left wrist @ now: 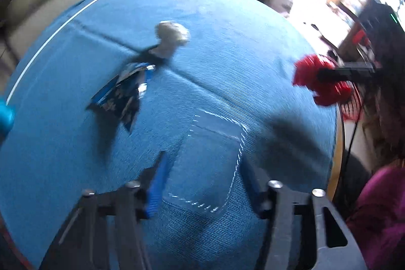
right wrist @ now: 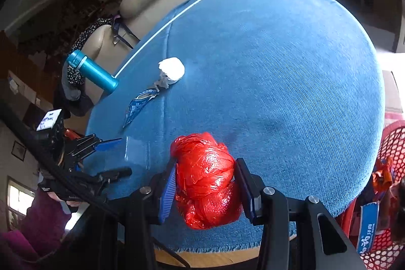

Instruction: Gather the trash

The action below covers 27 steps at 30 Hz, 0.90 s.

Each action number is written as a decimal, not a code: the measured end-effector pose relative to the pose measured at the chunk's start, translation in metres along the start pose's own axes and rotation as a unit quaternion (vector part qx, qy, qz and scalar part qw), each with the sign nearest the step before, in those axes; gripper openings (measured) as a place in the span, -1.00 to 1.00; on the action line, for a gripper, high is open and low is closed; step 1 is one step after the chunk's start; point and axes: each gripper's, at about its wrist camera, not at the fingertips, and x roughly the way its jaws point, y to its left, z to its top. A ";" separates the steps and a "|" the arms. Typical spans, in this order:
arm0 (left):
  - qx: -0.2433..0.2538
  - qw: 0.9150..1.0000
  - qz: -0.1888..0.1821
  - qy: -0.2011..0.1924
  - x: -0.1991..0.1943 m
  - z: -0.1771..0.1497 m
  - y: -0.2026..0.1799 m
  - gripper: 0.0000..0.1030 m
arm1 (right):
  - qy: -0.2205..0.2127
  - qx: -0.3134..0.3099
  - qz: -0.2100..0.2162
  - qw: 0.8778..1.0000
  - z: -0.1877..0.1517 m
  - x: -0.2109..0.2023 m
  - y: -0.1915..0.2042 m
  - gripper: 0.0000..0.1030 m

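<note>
Table: a round table under a blue cloth (right wrist: 291, 72) filled both views; a red mesh basket (right wrist: 395, 143) stood at 3 o'clock off its edge in the right wrist view.
Main risk: the clear plastic packet (left wrist: 210, 163) lay flat and nearly invisible on the cloth, so the left gripper's pads could likely slide over it or pinch cloth instead.
Second risk: the red plastic bag ball (right wrist: 207, 181) looked slippery and could squirt free if carried fast.
Remaining trash: a blue foil wrapper (left wrist: 119, 95) and a white crumpled tissue (left wrist: 172, 37) lay at 10 to 11 o'clock, touching.
Right gripper (right wrist: 206, 190): partly closed, clamped on the red ball.
Left gripper (left wrist: 205, 173): jaws apart, straddling the clear packet, not visibly pressing it.
</note>
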 end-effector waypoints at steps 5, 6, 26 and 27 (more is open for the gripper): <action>-0.063 0.996 0.046 -0.034 -0.022 0.001 -0.004 -0.07 | -0.017 -0.025 -0.012 0.999 -0.004 -0.007 0.012 -0.08; -0.073 0.995 0.058 -0.039 -0.027 0.001 -0.007 -0.08 | -0.021 -0.026 -0.014 0.999 -0.005 -0.009 0.013 -0.08; -0.092 0.955 0.253 -0.122 -0.103 0.021 -0.091 -0.07 | -0.110 -0.055 0.001 0.992 -0.019 -0.083 0.032 -0.08; -0.091 0.954 0.256 -0.123 -0.106 0.022 -0.095 -0.07 | -0.115 -0.054 0.004 0.992 -0.020 -0.088 0.032 -0.08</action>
